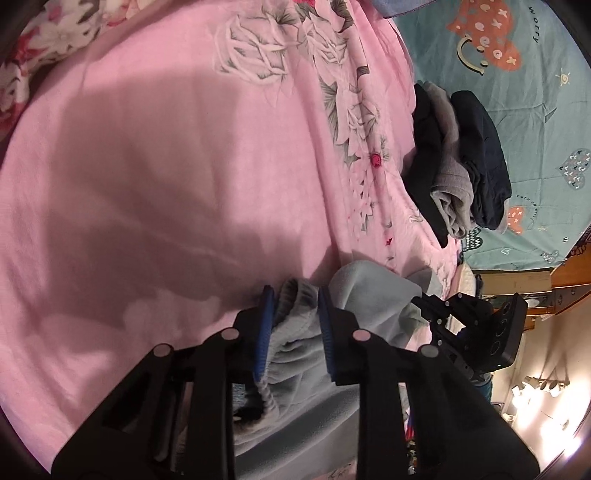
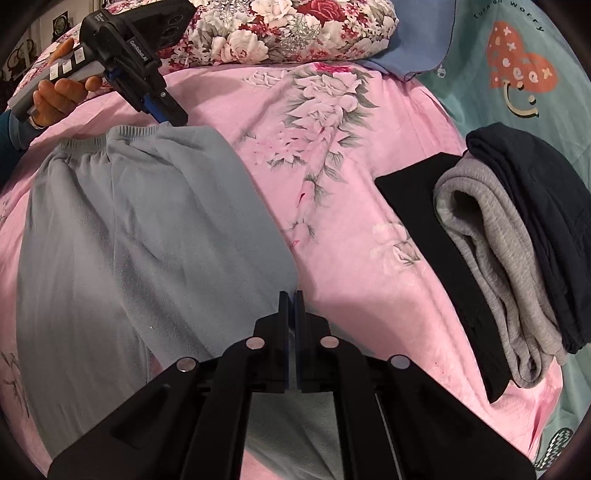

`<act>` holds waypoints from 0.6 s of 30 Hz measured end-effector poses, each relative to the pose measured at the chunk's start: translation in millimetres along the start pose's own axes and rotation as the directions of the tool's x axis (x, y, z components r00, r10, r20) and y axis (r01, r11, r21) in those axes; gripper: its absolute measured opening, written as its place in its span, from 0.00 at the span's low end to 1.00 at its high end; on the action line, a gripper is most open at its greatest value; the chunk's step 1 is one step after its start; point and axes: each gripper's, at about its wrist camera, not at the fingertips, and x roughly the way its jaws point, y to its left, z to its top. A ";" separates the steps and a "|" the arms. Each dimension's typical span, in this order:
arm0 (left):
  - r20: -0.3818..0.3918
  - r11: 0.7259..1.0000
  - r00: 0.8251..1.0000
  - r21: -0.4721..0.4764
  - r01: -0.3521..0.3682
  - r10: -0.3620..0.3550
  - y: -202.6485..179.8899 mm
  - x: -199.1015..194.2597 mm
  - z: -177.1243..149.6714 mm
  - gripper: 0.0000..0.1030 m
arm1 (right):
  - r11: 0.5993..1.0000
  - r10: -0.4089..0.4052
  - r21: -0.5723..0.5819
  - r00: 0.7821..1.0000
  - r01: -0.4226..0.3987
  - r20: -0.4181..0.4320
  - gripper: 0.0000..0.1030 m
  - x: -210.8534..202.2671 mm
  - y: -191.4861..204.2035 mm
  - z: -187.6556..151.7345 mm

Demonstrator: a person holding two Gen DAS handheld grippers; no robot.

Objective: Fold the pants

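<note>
Light grey-blue fleece pants (image 2: 140, 236) lie spread on a pink floral blanket (image 2: 351, 240), waistband at the far end. My left gripper (image 1: 295, 299) is shut on the bunched elastic waistband (image 1: 291, 325); it shows in the right wrist view (image 2: 173, 118) at the waistband's right corner, held by a hand. My right gripper (image 2: 291, 295) is shut, its jaws nearly touching, pinching the pants' right edge lower down. It shows in the left wrist view (image 1: 432, 306) at the right.
A stack of folded clothes, black, grey and navy (image 2: 517, 251), sits at the blanket's right on a teal cartoon sheet (image 2: 517, 74); it also shows in the left wrist view (image 1: 458, 162). A floral pillow (image 2: 295, 29) and a blue cloth (image 2: 417, 44) lie at the far end.
</note>
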 end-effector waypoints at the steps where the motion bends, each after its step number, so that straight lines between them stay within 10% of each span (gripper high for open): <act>1: 0.007 1.000 1.000 0.006 -0.003 0.003 -1.3 -2.5 -0.2 0.23 | 1.000 -0.001 0.004 1.000 0.001 0.000 0.02 0.8 0.6 -0.2; 11: -0.007 0.999 1.000 0.040 -0.027 0.027 -9.9 -0.8 -0.7 0.23 | 0.998 0.025 0.051 1.000 -0.024 -0.007 0.02 10.9 -6.5 -7.7; 18: 0.033 0.996 0.998 0.067 -0.054 0.052 -12.1 -12.8 -1.2 0.47 | 0.995 0.041 0.096 0.999 -0.040 -0.006 0.02 13.1 -16.0 -13.5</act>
